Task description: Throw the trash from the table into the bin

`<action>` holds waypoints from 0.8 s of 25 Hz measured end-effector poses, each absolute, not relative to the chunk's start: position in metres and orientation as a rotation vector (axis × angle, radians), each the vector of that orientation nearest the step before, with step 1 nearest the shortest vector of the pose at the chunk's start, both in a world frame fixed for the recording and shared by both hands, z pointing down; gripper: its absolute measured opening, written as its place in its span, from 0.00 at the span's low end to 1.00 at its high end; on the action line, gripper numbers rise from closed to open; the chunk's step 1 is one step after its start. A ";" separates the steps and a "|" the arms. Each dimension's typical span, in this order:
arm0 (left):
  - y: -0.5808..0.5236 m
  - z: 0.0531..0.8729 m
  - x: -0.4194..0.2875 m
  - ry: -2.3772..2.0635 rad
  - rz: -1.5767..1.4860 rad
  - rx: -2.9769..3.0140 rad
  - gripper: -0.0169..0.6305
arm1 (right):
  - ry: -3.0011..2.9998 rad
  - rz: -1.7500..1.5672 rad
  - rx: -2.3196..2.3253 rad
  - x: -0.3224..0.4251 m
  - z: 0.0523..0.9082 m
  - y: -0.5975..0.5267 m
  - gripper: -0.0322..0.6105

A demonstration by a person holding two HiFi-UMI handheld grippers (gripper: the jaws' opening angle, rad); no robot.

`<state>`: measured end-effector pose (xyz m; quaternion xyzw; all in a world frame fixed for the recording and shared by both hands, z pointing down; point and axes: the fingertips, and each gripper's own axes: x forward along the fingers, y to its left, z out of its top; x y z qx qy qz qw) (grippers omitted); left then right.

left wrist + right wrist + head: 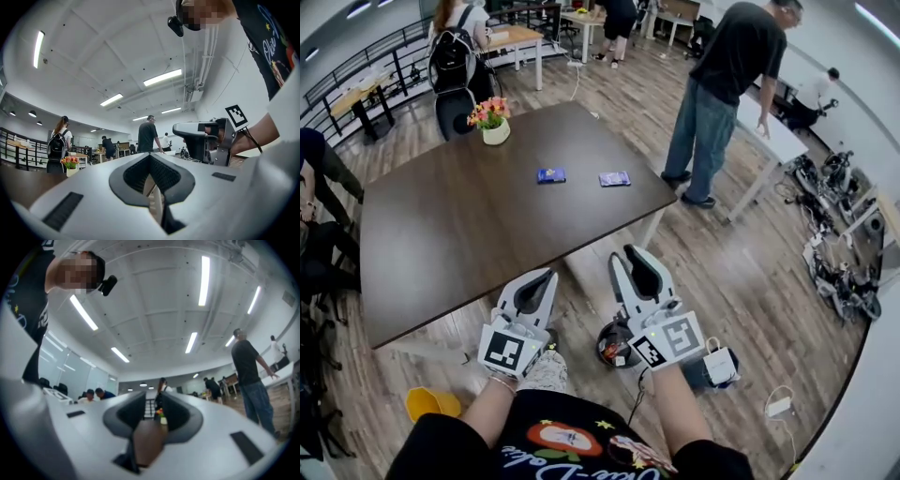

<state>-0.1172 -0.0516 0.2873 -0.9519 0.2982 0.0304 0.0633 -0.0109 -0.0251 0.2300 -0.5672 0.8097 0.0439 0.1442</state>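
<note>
Two blue wrappers lie on the dark brown table (441,244): one (550,175) near the middle, the other (614,179) to its right. Both grippers hover off the table's near edge, well short of the wrappers. My left gripper (536,281) (150,157) has its tips together and holds nothing. The right gripper (639,258) (153,404) shows a narrow gap between its pads, with only the table and flowers seen through it. A small black bin (612,343) stands on the floor below the right gripper, partly hidden by it.
A pot of flowers (492,122) stands at the table's far edge. A person in a black shirt (722,94) stands right of the table. On the floor near me are a white paper bag (720,364) and a yellow object (431,403). More people and desks fill the back.
</note>
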 end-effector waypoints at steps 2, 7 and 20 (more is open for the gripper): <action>-0.064 0.284 -0.113 0.885 0.128 -2.878 0.04 | 2.392 0.091 -1.581 -0.017 0.231 -0.038 0.20; -0.110 0.283 -0.101 0.860 0.181 -2.886 0.04 | 2.529 0.101 -1.539 -0.025 0.238 -0.081 0.20; -0.258 0.285 -0.120 0.911 0.194 -2.908 0.04 | 2.679 0.022 -1.567 -0.038 0.271 -0.240 0.20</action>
